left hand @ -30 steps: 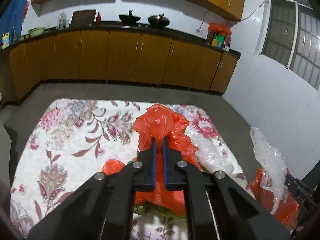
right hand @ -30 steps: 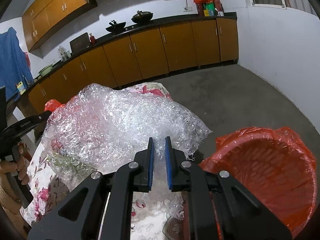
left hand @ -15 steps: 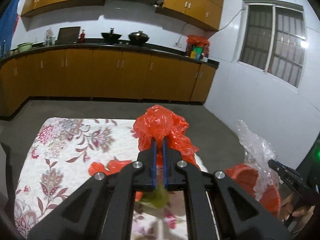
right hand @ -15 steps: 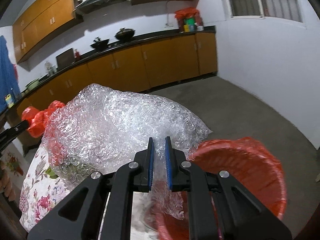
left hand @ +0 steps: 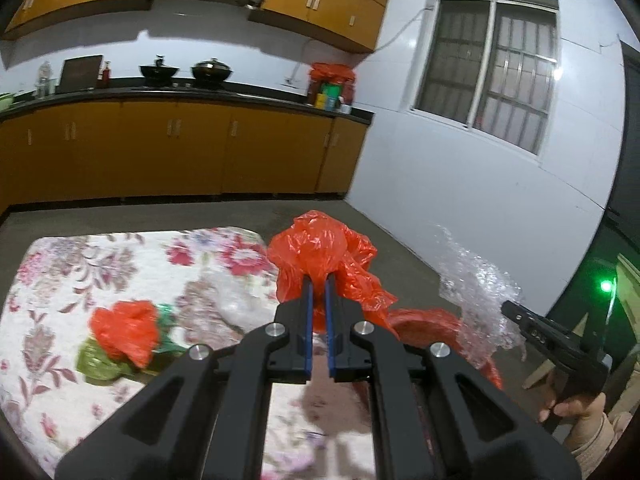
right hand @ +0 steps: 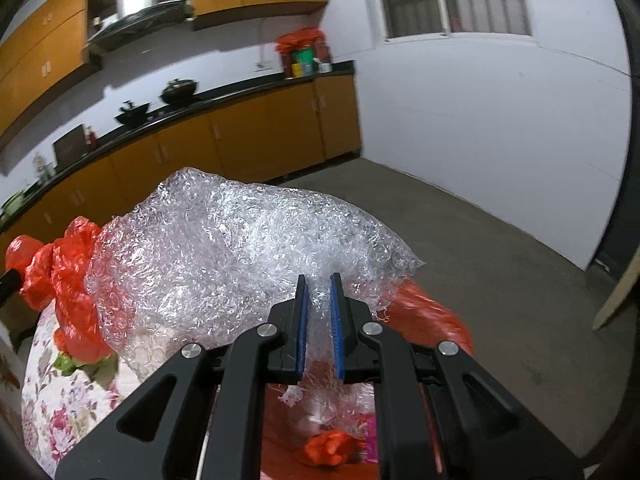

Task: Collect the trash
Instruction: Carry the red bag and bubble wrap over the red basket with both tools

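Our left gripper [left hand: 318, 280] is clamped on a crumpled red plastic bag [left hand: 326, 256], which bunches upward and forward past the fingertips, its long axis running roughly along the fingers, with a loose flap trailing down to the right. We hold it in the air over the near right corner of the worktop [left hand: 60, 272], which is covered in a floral cloth.

Our right gripper [right hand: 319, 280] pinches a big sheet of clear bubble wrap [right hand: 240, 248]. The sheet billows out ahead and to the left of the fingers, its long axis lying crosswise to them, the far edge rising. Below it we see a red-lined trash bin [right hand: 432, 320] with a small red scrap [right hand: 328, 448] inside; the wrap hangs over the bin's mouth.

On the worktop lies another red bag [left hand: 124, 330] on top of a green wrapper [left hand: 96, 362], well left of the bag we hold. Beyond stand orange cabinets [left hand: 180, 152], a white wall and a barred window [left hand: 488, 68].
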Demonstrator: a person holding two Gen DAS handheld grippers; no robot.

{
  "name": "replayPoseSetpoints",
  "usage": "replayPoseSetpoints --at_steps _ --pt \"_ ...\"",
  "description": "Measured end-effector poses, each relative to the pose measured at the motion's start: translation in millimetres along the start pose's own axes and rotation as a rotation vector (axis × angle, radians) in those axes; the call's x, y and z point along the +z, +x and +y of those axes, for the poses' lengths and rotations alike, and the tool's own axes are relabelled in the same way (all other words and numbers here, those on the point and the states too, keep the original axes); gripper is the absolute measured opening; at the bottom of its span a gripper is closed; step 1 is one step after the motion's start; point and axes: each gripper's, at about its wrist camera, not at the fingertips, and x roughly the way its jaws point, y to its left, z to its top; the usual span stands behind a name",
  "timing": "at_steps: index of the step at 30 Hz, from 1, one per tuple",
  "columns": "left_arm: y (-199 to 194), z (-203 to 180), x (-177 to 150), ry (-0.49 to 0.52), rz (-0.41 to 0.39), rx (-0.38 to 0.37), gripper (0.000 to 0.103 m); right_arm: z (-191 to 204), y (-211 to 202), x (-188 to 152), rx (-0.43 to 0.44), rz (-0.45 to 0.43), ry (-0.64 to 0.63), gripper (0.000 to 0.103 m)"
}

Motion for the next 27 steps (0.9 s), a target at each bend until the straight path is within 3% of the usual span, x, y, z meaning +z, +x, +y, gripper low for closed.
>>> replayPoseSetpoints --at_steps 17,27 --pt "43 -76 -46 0.009 0.119 -0.141 0.006 -60 8 -14 -0.180 0.058 0.095 0.011" --pt "73 -102 -77 0.054 0.224 -0.178 0.007 -53 18 -15 -0.165 0.099 0.081 0.012"
